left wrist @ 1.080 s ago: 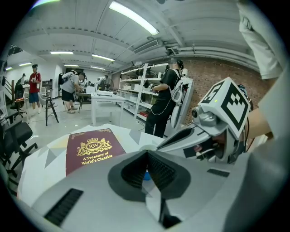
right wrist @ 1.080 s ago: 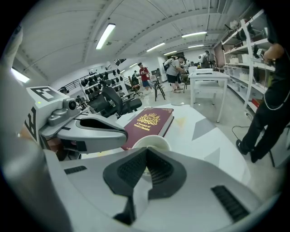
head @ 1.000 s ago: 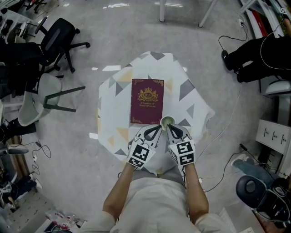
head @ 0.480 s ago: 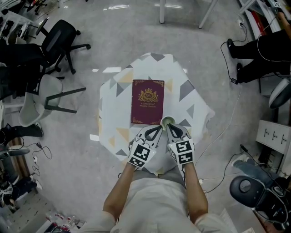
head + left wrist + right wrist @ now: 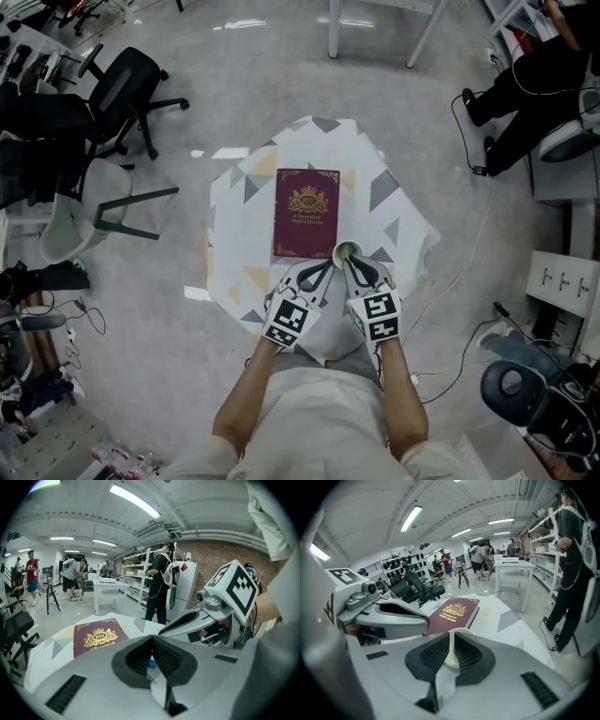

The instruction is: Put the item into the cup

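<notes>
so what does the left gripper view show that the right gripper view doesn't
Only the left gripper view: a small blue item pinched between the jaws of the left gripper.

Only the right gripper view: the right gripper shut on the wall of the cream cup.

Both: the maroon book lying flat on the patterned tablecloth, with the other gripper alongside.
</notes>
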